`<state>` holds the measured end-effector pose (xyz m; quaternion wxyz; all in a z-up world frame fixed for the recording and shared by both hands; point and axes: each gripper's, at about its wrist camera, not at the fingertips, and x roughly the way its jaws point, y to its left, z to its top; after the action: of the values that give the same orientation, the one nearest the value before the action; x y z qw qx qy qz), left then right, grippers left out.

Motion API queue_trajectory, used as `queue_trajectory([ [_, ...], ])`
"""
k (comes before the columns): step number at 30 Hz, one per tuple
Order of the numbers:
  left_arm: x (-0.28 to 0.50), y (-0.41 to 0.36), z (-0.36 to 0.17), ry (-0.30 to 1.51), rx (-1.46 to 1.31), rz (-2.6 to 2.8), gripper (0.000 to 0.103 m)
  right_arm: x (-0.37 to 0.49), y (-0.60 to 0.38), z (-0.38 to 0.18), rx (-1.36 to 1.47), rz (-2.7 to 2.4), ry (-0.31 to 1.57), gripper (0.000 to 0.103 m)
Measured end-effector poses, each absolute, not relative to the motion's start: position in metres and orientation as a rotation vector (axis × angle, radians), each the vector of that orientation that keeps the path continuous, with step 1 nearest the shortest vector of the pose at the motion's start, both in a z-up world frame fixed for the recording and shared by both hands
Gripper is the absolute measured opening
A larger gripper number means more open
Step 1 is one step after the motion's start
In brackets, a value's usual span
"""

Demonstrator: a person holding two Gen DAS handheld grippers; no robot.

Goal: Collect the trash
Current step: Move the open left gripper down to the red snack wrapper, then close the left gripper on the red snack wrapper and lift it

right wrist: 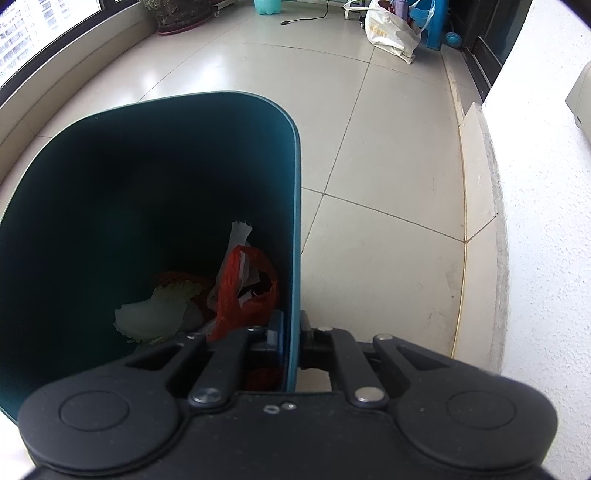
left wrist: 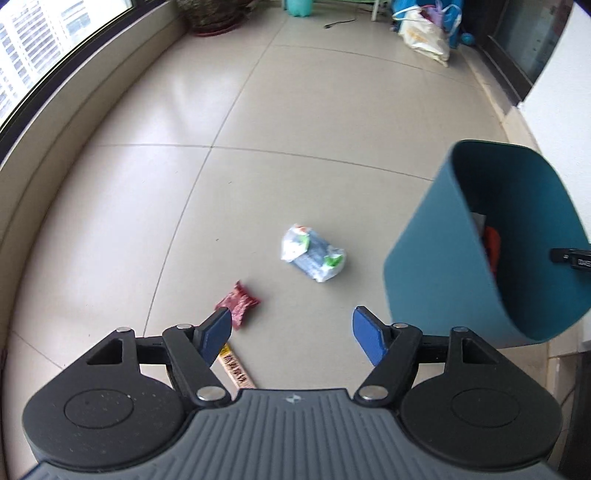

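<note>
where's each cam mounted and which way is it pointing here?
Left wrist: on the left hand-held gripper, angled down at floor tiles; red wrapper, white-blue packet; its own open blue pads show.
Right wrist: on the right hand-held gripper, looking down into the teal bin, shut on its rim.
Shared: the teal bin, white shopping bag.

Wide-open left hand-held gripper (left wrist: 291,338) above red wrapper (left wrist: 239,302), white packet (left wrist: 313,254), teal bin (left wrist: 443,258) alongside.
</note>
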<state>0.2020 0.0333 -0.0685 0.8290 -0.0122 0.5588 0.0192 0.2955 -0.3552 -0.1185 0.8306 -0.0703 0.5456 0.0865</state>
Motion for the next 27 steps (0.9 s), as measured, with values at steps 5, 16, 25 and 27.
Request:
queue_trajectory([
  [5, 0.218, 0.087, -0.129, 1.242, -0.131, 0.085, 0.072, 0.295, -0.348, -0.122, -0.189, 0.177, 1.156, 0.007],
  [16, 0.275, 0.123, -0.273, 1.418, -0.310, 0.154, 0.072, 0.293, -0.339, -0.138, -0.258, 0.181, 1.192, 0.008],
  [25, 0.306, 0.147, -0.344, 1.447, -0.471, 0.316, 0.072, 0.298, -0.337, -0.144, -0.263, 0.183, 1.215, 0.008],
  [27, 0.308, 0.152, -0.353, 1.452, -0.523, 0.336, 0.072, 0.299, -0.335, -0.144, -0.271, 0.174, 1.220, 0.008],
])
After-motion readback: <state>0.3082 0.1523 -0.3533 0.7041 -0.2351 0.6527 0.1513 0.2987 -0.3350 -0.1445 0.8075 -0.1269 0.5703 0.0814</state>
